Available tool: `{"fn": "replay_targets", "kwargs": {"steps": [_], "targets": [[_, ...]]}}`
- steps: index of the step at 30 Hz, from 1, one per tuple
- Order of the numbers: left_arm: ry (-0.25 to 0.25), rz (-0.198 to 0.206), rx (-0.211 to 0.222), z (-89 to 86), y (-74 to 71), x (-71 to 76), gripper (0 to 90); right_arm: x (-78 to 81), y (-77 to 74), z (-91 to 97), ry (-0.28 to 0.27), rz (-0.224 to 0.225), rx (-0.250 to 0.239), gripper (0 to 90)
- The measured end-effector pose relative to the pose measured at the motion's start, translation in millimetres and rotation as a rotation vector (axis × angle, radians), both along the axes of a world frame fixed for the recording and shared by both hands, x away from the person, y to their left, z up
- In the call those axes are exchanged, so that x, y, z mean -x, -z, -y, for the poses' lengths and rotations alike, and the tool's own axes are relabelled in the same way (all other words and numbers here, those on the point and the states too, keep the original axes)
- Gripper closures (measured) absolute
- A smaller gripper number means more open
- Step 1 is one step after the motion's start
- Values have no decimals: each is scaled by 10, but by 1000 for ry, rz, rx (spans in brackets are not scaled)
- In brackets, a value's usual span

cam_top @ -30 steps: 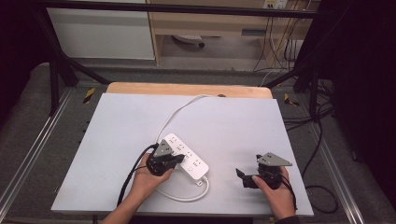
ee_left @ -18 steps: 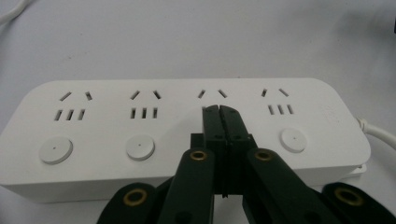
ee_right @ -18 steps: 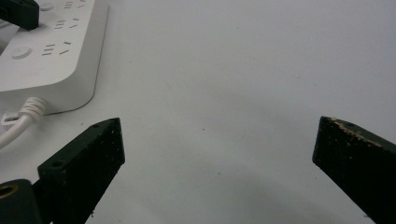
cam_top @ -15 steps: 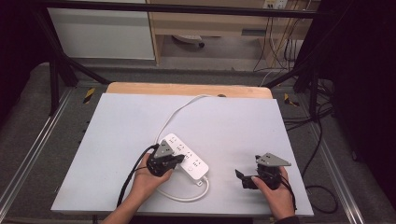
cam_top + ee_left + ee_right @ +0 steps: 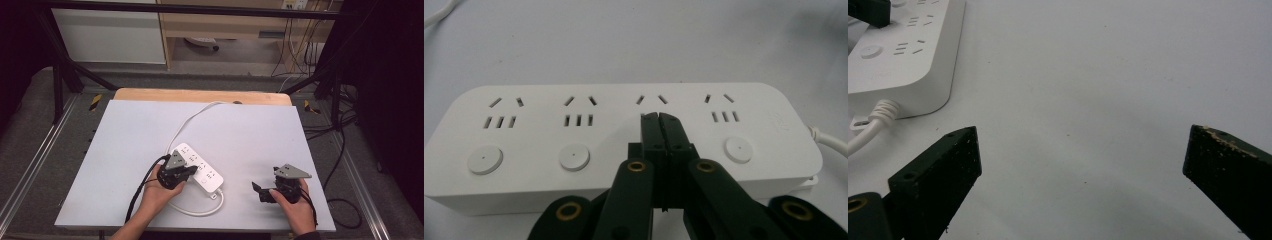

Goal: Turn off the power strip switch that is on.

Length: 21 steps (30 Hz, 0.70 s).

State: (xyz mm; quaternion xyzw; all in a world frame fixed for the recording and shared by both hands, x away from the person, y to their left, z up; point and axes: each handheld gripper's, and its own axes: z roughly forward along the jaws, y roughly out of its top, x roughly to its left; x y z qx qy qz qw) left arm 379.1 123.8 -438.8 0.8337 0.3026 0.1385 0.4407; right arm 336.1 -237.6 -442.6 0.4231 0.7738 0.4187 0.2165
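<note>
A: Where does the power strip [image 5: 198, 169] lie?

B: Flat on the pale counter [image 5: 250, 130], near the front edge and left of the middle, set at a slant. In the left gripper view it [image 5: 624, 135] shows four socket groups in a row, three round buttons in sight, and its white cable [image 5: 187, 125] runs from one end in a loop and off towards the far side of the counter.

A: And the left gripper [image 5: 186, 171]?

B: Right over the strip. Its fingers [image 5: 650, 131] are pressed together with nothing between them, their tips at the third socket group, just where a fourth button would sit. I cannot tell whether the tips touch the plastic or hover just above it.

A: How would the strip handle?

B: My guess: a stiff plastic shell, light, smooth and somewhat slippery, so a push from above could make it slide on the counter. The best hold looks to be across its narrow width, along the long sides. The cable is soft and would drag behind it.

A: The right gripper [image 5: 261, 192]?

B: Well apart from the strip, low over bare counter at the front right, held in the person's hand. In its own view its fingers [image 5: 943, 172] stand wide apart and empty, with the strip's cable end off to the upper left.
</note>
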Motion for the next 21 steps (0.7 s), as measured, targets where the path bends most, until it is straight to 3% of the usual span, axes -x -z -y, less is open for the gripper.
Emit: {"fn": "replay_targets", "kwargs": {"steps": [21], "targets": [[0, -16, -5, 4, -13, -13, 900, 8, 3, 18, 11, -7, -3, 29]]}}
